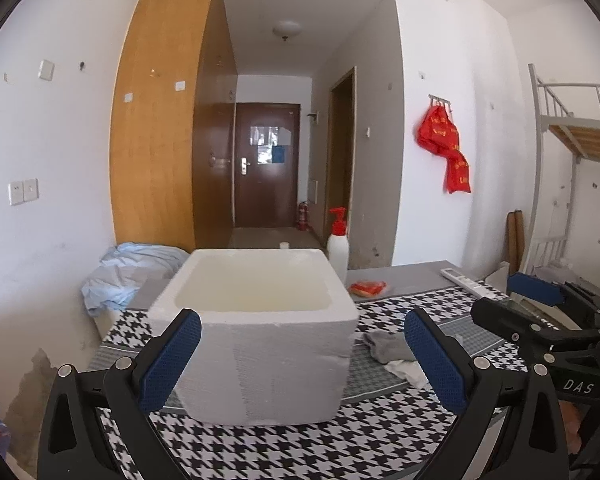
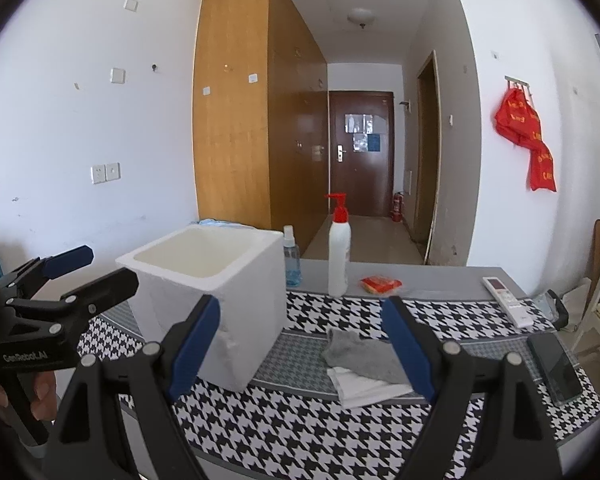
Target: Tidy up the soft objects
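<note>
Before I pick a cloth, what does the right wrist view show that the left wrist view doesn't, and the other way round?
Only the right wrist view shows the clear blue spray bottle behind the box, the dark phone on the patterned cloth, and a hand gripping the left gripper.

Only the left wrist view shows the crumpled light blue fabric left of the box and the white bunk bed frame.

Both show the white foam box, grey sock on folded white cloth, white pump bottle and white remote.
</note>
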{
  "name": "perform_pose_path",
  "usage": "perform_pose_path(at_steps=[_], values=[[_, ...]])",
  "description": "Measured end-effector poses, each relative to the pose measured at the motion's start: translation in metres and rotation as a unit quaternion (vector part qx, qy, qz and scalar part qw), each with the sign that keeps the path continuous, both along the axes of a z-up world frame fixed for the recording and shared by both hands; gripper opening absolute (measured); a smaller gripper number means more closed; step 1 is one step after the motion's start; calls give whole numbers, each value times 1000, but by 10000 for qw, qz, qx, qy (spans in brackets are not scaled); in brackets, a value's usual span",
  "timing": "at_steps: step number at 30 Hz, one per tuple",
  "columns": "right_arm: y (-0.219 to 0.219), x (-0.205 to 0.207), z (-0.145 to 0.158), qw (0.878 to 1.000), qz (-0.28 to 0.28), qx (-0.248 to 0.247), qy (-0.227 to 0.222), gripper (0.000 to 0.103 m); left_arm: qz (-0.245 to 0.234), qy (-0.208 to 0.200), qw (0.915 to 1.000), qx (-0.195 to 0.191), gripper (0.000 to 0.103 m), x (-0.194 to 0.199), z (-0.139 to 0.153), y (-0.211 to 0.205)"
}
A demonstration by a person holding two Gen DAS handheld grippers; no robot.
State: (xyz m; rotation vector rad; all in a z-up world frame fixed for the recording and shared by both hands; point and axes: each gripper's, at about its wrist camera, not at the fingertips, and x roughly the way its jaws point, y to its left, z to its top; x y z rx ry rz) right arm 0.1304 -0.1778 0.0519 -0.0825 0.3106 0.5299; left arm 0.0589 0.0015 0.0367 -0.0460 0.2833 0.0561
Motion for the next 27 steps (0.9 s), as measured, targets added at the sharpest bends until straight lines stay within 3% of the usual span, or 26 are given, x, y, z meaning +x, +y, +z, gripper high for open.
perform_pose_path(at_steps=[12,27], values=[[-20,7,-20,9995,-244,-95,171,86,-117,159,9996,-212,102,10,-21,-13],[-49,21,-41,9971,-574,-138,478,86,-443,477,9977,-203,102,30,-47,-44]])
